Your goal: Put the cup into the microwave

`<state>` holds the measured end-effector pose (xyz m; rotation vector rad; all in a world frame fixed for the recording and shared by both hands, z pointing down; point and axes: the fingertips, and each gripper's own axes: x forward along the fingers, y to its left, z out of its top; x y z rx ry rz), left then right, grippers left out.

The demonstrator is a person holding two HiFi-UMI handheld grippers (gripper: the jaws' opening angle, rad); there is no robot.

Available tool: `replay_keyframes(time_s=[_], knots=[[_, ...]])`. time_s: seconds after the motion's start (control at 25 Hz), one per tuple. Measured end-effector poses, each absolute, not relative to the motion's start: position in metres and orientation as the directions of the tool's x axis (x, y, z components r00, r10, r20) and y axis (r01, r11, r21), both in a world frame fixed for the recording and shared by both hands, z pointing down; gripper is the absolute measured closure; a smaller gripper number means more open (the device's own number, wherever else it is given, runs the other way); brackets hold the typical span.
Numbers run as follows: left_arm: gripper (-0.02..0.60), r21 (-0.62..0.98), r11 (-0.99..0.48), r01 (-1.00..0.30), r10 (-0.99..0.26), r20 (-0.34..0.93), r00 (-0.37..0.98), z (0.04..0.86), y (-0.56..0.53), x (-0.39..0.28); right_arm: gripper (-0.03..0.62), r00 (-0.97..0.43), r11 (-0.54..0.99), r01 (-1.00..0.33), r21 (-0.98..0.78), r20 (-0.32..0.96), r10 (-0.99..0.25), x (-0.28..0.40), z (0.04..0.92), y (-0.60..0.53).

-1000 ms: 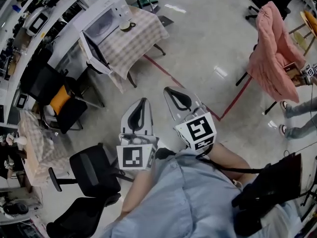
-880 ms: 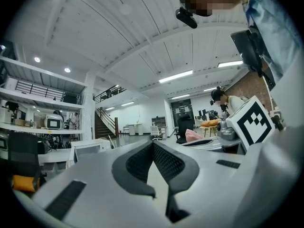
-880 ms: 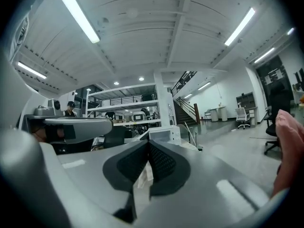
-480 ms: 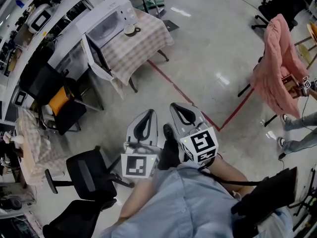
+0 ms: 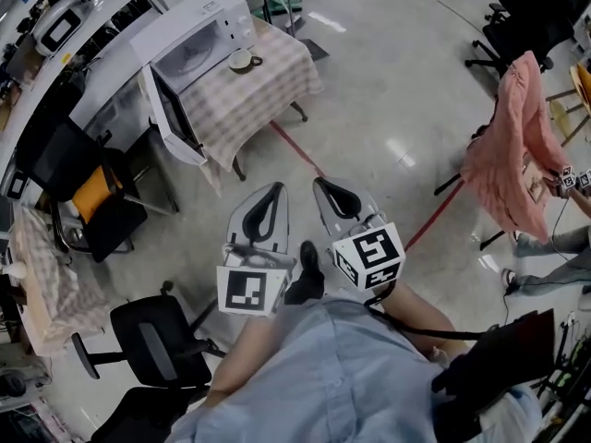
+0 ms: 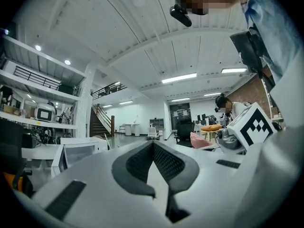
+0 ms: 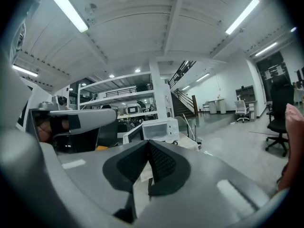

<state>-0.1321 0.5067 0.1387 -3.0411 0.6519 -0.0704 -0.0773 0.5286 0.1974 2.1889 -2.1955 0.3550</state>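
The white microwave (image 5: 189, 37) stands on a table with a checked cloth (image 5: 254, 100) at the upper left of the head view, its door (image 5: 169, 116) swung open. A pale cup (image 5: 242, 60) sits on the cloth just right of the microwave. My left gripper (image 5: 275, 189) and right gripper (image 5: 321, 184) are side by side over the floor, well short of the table, both shut and holding nothing. In the right gripper view the shut jaws (image 7: 148, 143) point toward the microwave (image 7: 159, 128). The left gripper (image 6: 153, 144) is also shut in its own view.
Black office chairs (image 5: 157, 340) stand at the lower left, and a chair with an orange cushion (image 5: 92, 197) is by the left shelves. A pink cloth hangs over a chair (image 5: 503, 155) at right, next to another person's legs (image 5: 554, 243). A red line (image 5: 300, 150) crosses the floor.
Both grippers, still shut, have moved across the floor with the person. The table and microwave now sit a little closer and lower in the head view.
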Motion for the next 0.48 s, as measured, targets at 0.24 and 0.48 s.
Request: replay_keyframes(time_s=[0.24,0.48], knots=[[0.577,-0.030,-0.906,-0.422,-0.422,-0.003,0.906,0.124,0.447,-0.128,0.591,-0.033,0.014,-0.993,-0.116,0.166,-0.986,-0.071,0.181,0.463],[0.577,-0.028,-0.902,-0.431,-0.430,-0.027,0.902,0.122,0.399,-0.125,0.591,-0.051,0.034,-0.994,-0.104,0.169,-0.984,-0.068,0.179,0.415]])
